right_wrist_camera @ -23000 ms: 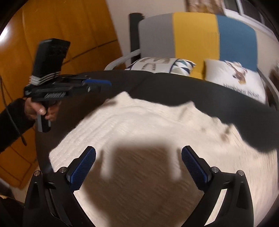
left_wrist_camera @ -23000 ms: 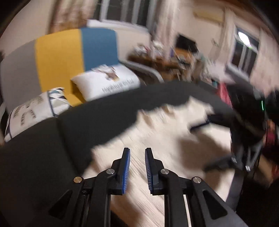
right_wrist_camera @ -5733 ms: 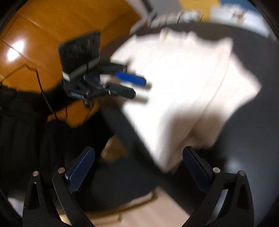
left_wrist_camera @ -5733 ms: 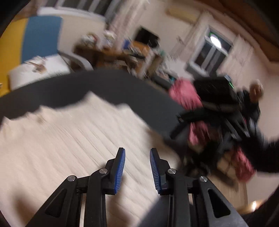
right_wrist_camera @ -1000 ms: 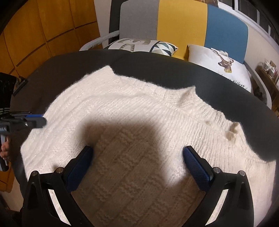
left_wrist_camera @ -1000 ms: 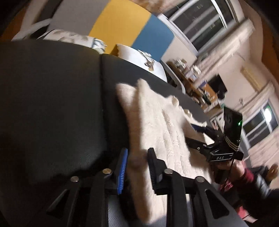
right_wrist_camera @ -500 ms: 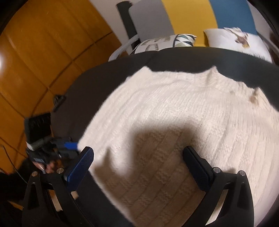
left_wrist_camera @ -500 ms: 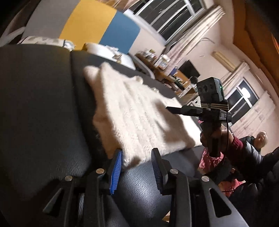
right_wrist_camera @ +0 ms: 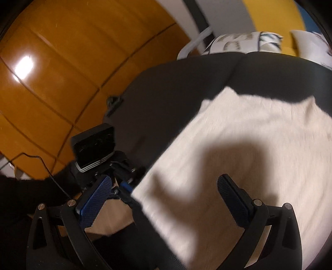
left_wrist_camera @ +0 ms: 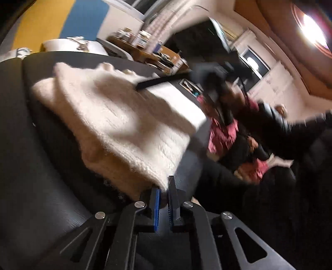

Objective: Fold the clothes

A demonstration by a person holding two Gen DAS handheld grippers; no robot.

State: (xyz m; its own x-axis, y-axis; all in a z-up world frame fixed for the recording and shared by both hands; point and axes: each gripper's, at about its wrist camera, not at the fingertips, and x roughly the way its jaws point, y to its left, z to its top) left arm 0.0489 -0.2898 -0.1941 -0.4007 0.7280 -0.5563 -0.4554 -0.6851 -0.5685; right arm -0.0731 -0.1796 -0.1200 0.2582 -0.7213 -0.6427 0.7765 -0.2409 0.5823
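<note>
I am looking along the left gripper (left_wrist_camera: pixel 164 199), and its jaws have just been closing; they are now pinched on the near corner of the cream knitted sweater (left_wrist_camera: pixel 116 116), a tuft of the knit sitting between the blue pads (left_wrist_camera: pixel 156 207). The sweater is lying folded over itself on the black leather surface (left_wrist_camera: pixel 35 166), stretching from the pinched corner away toward ten o'clock. At about two o'clock from that corner, the right gripper (left_wrist_camera: pixel 145 84) is reaching in over the sweater as a dark blurred bar, held by a hand in a red and black sleeve (left_wrist_camera: pixel 232 128).

Through the right wrist camera I am seeing the right gripper (right_wrist_camera: pixel 164 195) with its jaws standing wide apart and nothing between them, hanging over the sweater (right_wrist_camera: pixel 249 145), which is filling the frame from two to five o'clock. The left gripper (right_wrist_camera: pixel 124 187) is sitting at eight o'clock, at the sweater's left edge. Beyond the surface, at twelve to one o'clock, patterned cushions (right_wrist_camera: pixel 238 43) are resting against a grey, yellow and blue backrest (right_wrist_camera: pixel 269 16), with an orange wood wall (right_wrist_camera: pixel 51 72) at ten o'clock.
</note>
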